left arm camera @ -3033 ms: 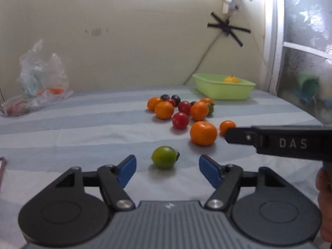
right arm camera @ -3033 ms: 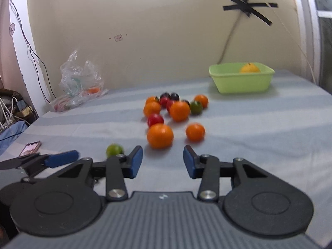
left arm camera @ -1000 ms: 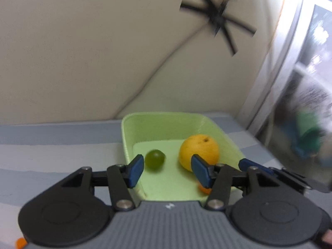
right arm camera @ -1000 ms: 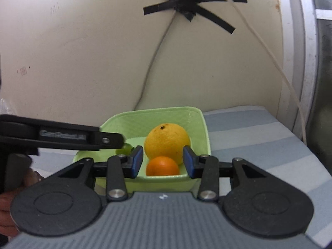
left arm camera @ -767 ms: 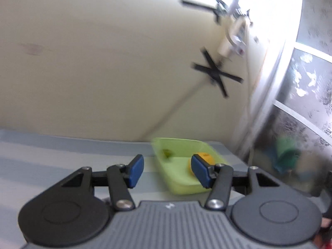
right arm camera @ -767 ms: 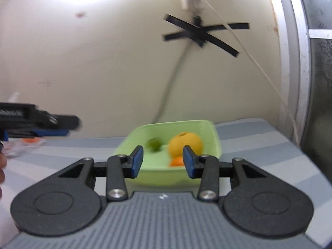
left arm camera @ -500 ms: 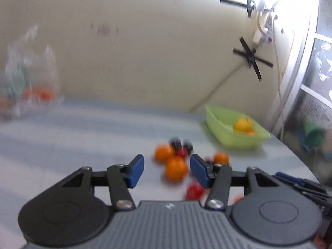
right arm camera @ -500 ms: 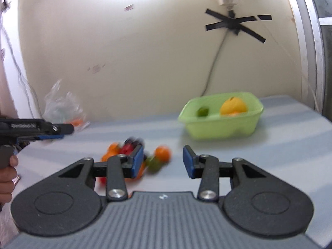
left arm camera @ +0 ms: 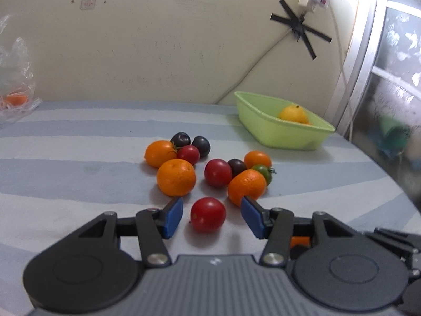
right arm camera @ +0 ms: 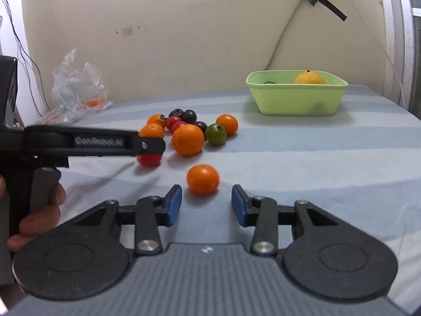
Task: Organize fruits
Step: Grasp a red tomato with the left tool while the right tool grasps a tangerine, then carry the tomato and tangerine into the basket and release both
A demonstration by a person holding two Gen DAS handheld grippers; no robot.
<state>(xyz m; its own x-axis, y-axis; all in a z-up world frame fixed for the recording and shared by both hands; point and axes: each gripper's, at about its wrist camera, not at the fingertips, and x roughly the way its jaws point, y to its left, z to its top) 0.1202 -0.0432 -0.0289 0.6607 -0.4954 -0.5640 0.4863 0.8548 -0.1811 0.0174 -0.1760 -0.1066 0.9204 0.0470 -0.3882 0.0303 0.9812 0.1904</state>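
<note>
1. We have the left tool (left arm camera: pixel 211 217) lined up on a red tomato (left arm camera: pixel 208 218) lying on the striped desk (left arm camera: pixel 65 173). The jaws stand released, one blue pad on each side of the fruit and neither touching it.
2. The right tool (right arm camera: pixel 206 205) is likewise released, and a small orange fruit (right arm camera: pixel 203 178) sits just ahead of its pads, on the desk and apart from the main cluster.
3. We should ease each tool forward and down until the widest part of the fruit sits between the pads, then close gently. Both fruits are round and will likely roll if one pad lands first.
4. On the left, an orange (left arm camera: pixel 246 187) lies just beside the right-hand pad, so we should keep that pad from nudging it.
5. We squeeze only enough to lift, because a tomato likely bruises or splits under a hard pinch.
6. The green tub (right arm camera: pixel 297 100) stands well apart at the far right, already holding a large yellow fruit (right arm camera: pixel 309 77). We should lift clear of the pile before we carry across.
</note>
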